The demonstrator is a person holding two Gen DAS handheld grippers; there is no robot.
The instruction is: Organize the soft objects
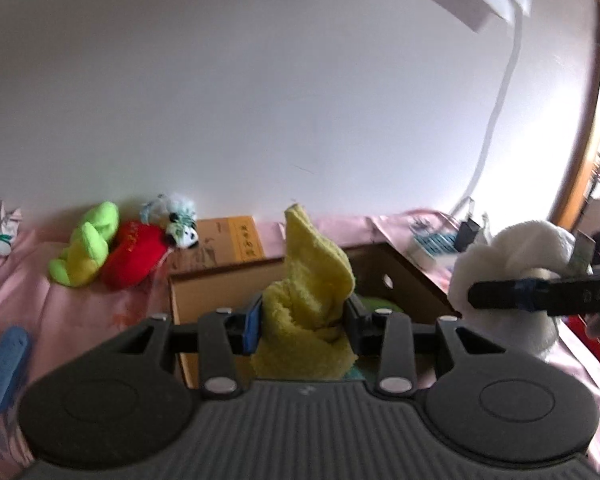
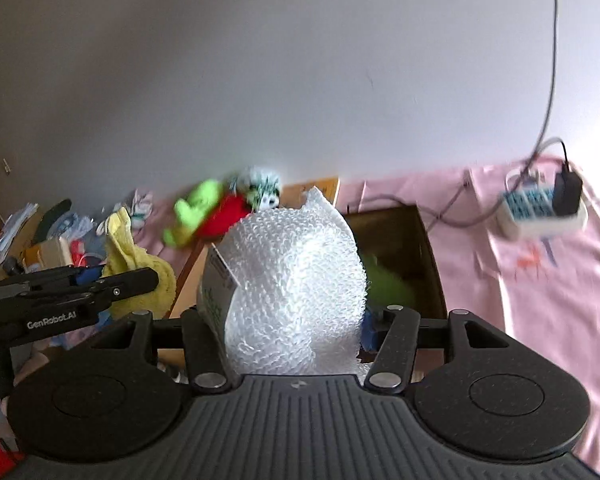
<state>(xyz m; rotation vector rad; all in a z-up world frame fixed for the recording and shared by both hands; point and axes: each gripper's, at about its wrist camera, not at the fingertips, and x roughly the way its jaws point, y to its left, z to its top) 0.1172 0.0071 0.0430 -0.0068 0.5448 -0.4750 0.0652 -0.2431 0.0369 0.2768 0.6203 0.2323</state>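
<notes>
Over cardboard box (image 1: 404, 276), yellow towel (image 1: 308, 280) seemingly upright.

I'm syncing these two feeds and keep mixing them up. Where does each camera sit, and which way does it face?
Left wrist: sits on the left gripper, looking along its fingers at the yellow towel they clamp over the cardboard box; the right gripper enters from the right edge.
Right wrist: sits on the right gripper, facing the white fluffy cloth it clamps; the left gripper shows at left.
Shared: box, both cloths, green and red plush toys, pink bedsheet, wall.
</notes>
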